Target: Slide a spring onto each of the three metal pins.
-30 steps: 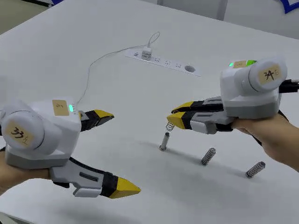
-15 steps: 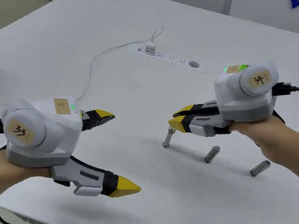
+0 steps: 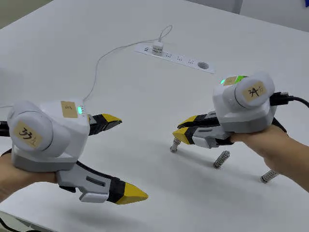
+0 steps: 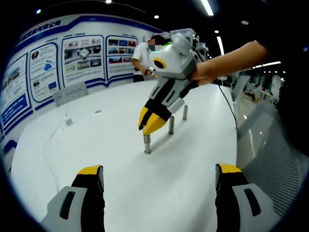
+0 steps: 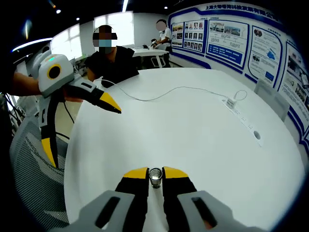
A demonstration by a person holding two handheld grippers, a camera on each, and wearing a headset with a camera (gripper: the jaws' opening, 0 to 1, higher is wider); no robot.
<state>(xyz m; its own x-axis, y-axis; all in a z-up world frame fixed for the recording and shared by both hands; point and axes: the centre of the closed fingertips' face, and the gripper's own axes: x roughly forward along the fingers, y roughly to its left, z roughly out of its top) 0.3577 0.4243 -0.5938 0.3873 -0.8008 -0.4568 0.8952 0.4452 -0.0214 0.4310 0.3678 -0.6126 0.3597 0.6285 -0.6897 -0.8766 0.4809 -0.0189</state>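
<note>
We're on pin 3: our right gripper (image 3: 179, 137) is clamped on the spring (image 5: 155, 177), over the left pin (image 3: 174, 146). 2 sprung pins (image 3: 221, 159) stand to its right. Our left gripper (image 3: 128, 157) hangs near left, jaws apart. Next, we judge: press down squarely, then release.

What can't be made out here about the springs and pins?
- Right gripper view: the spring shows end-on between the shut jaws; what lies beneath it is hidden.
- Head view: the right gripper covers the top of the leftmost pin, so how far down the spring sits is hidden.
- Head view: the rightmost pin is partly behind the person's hand.
- Left gripper view: the middle pin is too small to judge its spring.
</note>
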